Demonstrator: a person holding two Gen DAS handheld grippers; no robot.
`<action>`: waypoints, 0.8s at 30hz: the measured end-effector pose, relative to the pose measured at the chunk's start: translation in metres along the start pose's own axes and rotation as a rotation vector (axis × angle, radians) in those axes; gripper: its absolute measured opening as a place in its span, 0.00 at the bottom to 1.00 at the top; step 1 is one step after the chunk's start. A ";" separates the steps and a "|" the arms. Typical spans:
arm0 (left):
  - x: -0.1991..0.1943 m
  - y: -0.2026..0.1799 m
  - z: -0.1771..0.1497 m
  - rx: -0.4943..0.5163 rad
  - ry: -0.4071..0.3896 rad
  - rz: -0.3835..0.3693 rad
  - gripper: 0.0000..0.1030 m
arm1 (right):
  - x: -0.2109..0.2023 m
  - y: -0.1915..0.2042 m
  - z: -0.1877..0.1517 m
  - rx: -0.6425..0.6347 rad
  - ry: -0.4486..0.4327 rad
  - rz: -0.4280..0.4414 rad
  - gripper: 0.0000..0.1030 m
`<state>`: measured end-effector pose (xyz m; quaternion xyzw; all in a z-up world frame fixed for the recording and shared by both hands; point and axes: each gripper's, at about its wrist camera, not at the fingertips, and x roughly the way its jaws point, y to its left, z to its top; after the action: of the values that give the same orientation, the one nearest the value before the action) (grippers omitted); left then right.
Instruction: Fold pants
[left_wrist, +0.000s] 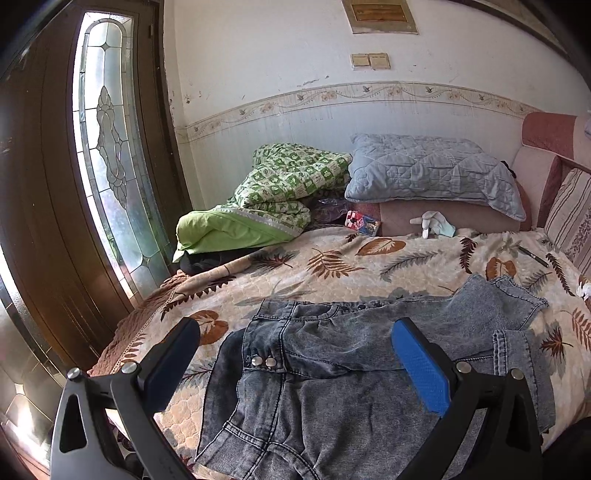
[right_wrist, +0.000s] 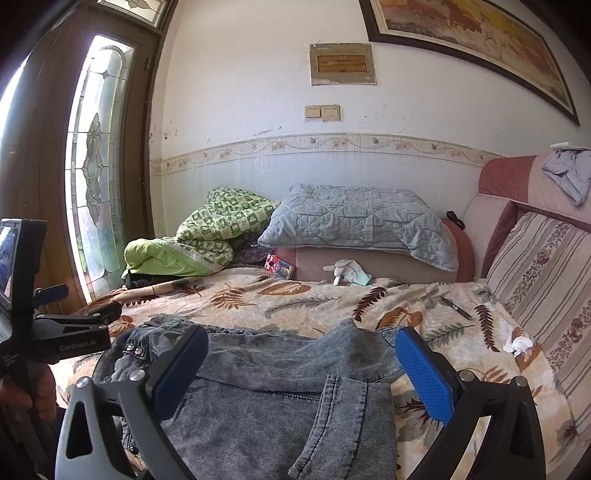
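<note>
Grey-blue washed denim pants (left_wrist: 332, 369) lie on the leaf-patterned bedspread (left_wrist: 369, 266), partly folded, with the waistband and metal snaps at the left and a leg hem at the right. My left gripper (left_wrist: 295, 354) is open and empty, held above the waist part. In the right wrist view the pants (right_wrist: 277, 387) lie below my right gripper (right_wrist: 301, 365), which is open and empty above the folded legs. The left gripper tool (right_wrist: 55, 325) shows at the left edge there, held in a hand.
A green quilt (left_wrist: 273, 199) and a grey-blue pillow (left_wrist: 432, 173) are piled at the far wall. A white glove (left_wrist: 432, 221), a small red box (left_wrist: 362, 221) and a pen (left_wrist: 533, 256) lie on the bed. A striped cushion (right_wrist: 546, 280) is right, a glass door (left_wrist: 110, 166) left.
</note>
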<state>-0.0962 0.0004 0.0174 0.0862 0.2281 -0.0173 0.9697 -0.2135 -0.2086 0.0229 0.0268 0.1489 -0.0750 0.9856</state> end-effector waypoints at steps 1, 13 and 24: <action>-0.001 0.000 0.000 0.000 -0.002 0.002 1.00 | -0.001 0.000 0.002 -0.001 -0.002 0.002 0.99; 0.004 -0.002 -0.003 0.009 0.011 0.006 1.00 | 0.005 -0.005 -0.004 0.015 0.016 -0.008 0.99; 0.013 0.001 -0.005 0.006 0.032 0.022 1.00 | 0.014 -0.009 -0.011 0.018 0.046 -0.004 0.99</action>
<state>-0.0863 0.0021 0.0076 0.0920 0.2427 -0.0061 0.9657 -0.2046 -0.2185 0.0075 0.0368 0.1707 -0.0779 0.9815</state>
